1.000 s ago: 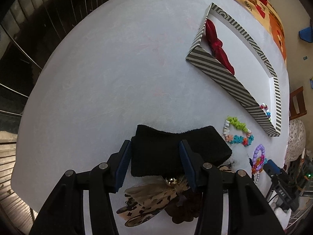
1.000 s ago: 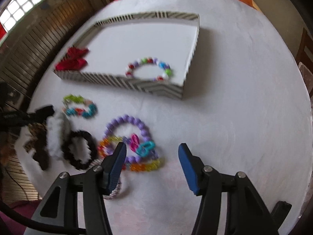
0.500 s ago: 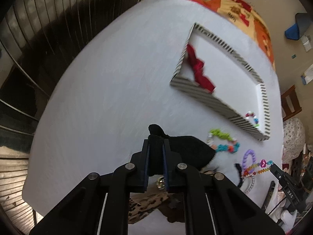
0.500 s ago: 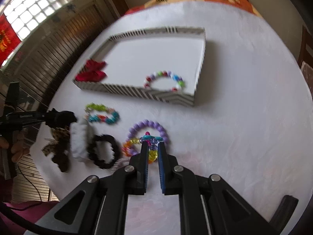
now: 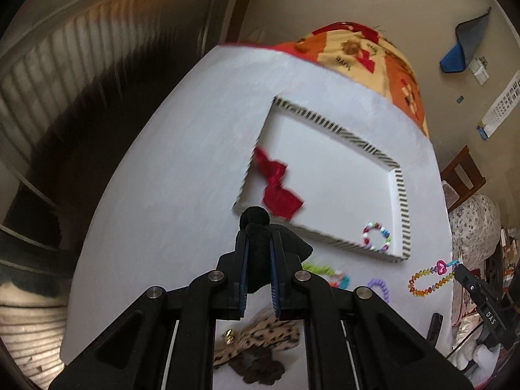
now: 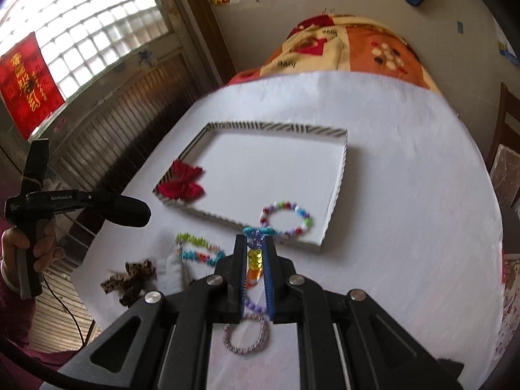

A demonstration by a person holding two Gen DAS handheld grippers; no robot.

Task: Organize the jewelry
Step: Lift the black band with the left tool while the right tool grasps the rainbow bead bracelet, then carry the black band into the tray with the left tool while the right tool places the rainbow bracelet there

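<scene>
Left claw (image 5: 259,248): pressed together on the black scrunchie (image 5: 256,227) — soft, fuzzy fabric bunched between the blue pads; half a second ago it hung low over the desk, now it is raised near the tray's near-left corner.
Leopard bow (image 5: 260,341): spotted fabric with a small gold bell, lying on the desk below the left claw.
Desk (image 6: 406,195): rounded top under a white, faintly textured cover.
Tray (image 6: 276,128): shallow rectangle, white floor, black-and-white striped rim.
Red bow (image 6: 180,183): glossy crumpled ribbon in the tray's left end, unmoved.
Beaded bracelet (image 6: 286,217): ring of round multicoloured beads in the tray's near-right corner.
Right claw (image 6: 255,252): pinching the rainbow bracelet (image 5: 430,278) — small translucent beads with a pink heart link; it has risen off the desk since the earlier frame and dangles in a loop.
Purple bracelet (image 5: 380,287): round lilac beads, on the desk near the tray's front wall.
</scene>
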